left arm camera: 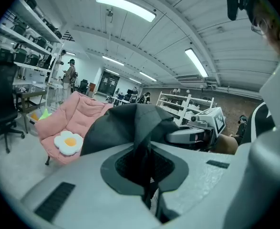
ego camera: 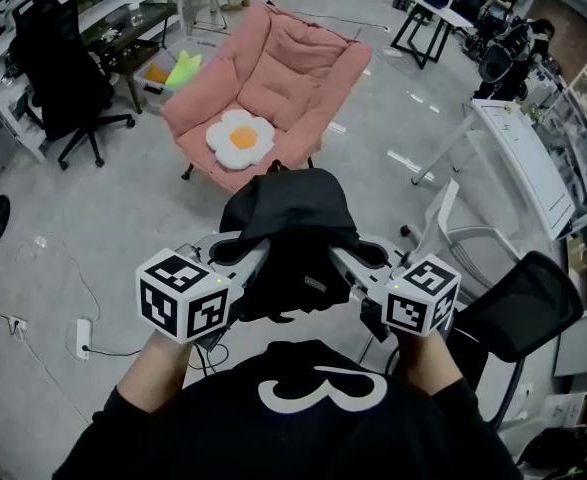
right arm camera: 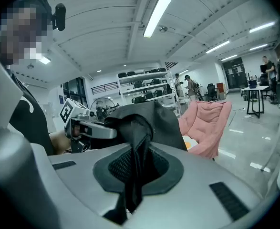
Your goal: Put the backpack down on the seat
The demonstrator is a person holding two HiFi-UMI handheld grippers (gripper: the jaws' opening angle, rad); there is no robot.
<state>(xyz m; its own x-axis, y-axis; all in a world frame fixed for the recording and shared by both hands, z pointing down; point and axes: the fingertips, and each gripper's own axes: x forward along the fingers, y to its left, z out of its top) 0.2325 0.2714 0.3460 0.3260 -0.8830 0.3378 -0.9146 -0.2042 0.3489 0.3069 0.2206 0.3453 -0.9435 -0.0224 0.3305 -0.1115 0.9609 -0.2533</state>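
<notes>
Left tool (ego camera: 241,255), right tool (ego camera: 361,256): two on one backpack (ego camera: 293,203).

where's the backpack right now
In the head view the backpack is at lower centre, gripped on either side by the left gripper and right gripper, not yet on the pink chair farther ahead.

Head view: the backpack (ego camera: 293,218) covers the jaw tips of the left tool (ego camera: 241,256) and the right tool (ego camera: 361,260). Its lower part is hidden behind the marker cubes and the person's torso. The front edge of the pink chair (ego camera: 273,78) is partly masked by the backpack.

Left gripper view: a dark fabric fold fills the jaw gap and conceals the tips.

Right gripper view: likewise. The distant people (right arm camera: 190,86) are too small to describe.
</notes>
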